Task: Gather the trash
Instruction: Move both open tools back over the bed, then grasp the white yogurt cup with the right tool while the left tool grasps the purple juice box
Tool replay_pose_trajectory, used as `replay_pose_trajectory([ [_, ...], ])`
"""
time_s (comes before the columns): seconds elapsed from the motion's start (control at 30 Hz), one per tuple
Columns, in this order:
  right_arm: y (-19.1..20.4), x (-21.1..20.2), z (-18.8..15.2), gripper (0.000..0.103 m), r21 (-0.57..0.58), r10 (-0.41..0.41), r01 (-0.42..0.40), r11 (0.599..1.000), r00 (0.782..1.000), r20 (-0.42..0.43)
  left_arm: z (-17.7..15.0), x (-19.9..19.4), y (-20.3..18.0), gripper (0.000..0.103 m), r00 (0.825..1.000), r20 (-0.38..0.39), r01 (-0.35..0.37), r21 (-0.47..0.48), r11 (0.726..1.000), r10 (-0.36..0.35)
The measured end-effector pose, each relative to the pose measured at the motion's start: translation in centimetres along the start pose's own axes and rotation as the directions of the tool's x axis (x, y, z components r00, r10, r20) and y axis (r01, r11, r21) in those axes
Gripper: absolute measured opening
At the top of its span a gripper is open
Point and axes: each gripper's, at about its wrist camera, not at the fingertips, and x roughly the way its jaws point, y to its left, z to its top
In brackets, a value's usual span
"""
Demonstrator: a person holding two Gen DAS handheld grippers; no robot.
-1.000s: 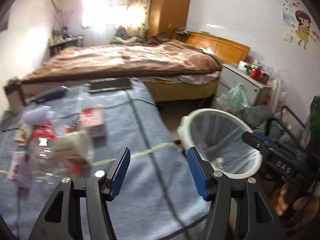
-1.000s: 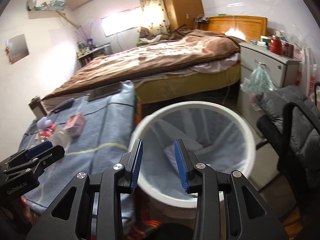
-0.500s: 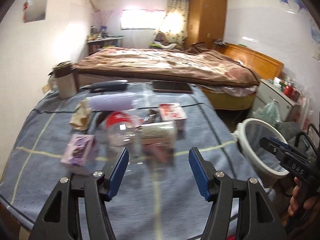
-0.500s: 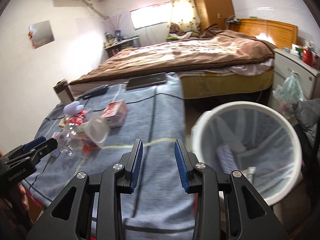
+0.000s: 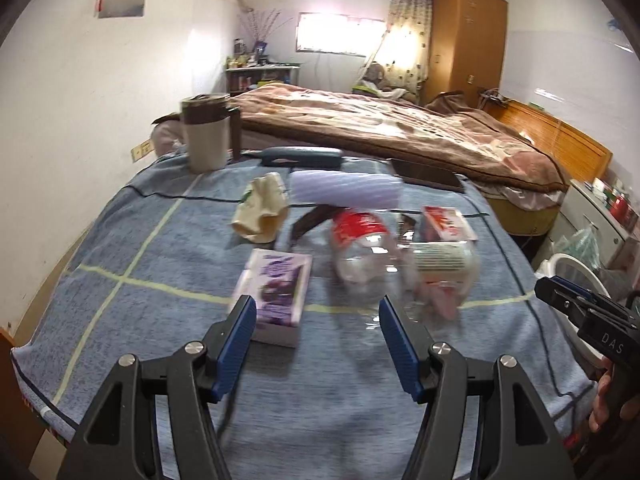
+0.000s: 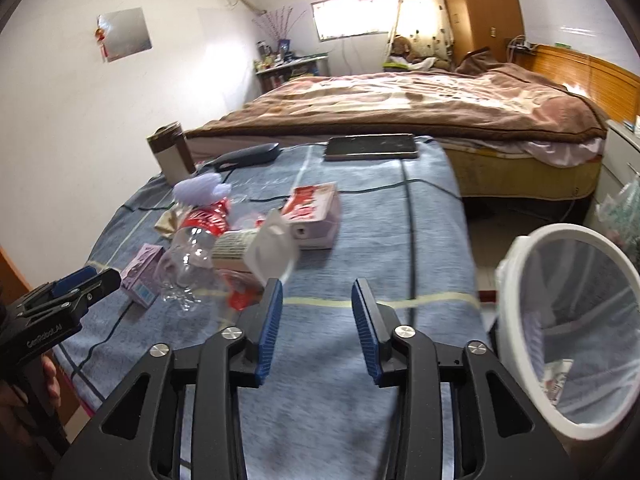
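Inside, the white bin [image 6: 568, 320] holds a few wrappers [image 6: 558, 378].

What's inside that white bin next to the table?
The white bin holds a thin liner and a few scraps at the bottom, one a printed wrapper. The near rim hides the rest of the bottom.
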Motion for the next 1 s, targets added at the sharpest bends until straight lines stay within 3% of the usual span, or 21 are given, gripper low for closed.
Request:
replay_pose_trajectory([
  [0.07, 0.6, 0.6, 0.2, 0.046, -0.008, 0.018, -0.018, 1.0, 1.0, -0.008, 0.0, 0.3, 0.8, 0.066, 1.0, -0.003, -0.006, -0.01, 1.0, 0.006],
  [0.5, 2.4, 4.2, 1.2, 0.046, 0.022, 0.103, -0.102, 0.995, 0.993, -0.058, 0.3, 2.9, 4.2, 0.071, 0.999, -0.032, -0.031, -0.048, 0.998, 0.03],
  [1.0, 3.5, 6.5, 1.8, 0.046, 0.016, 0.162, -0.161, 0.987, 0.982, -0.095, 0.8, 5.7, 4.7, 0.071, 0.996, -0.088, 0.016, -0.064, 0.998, -0.021],
])
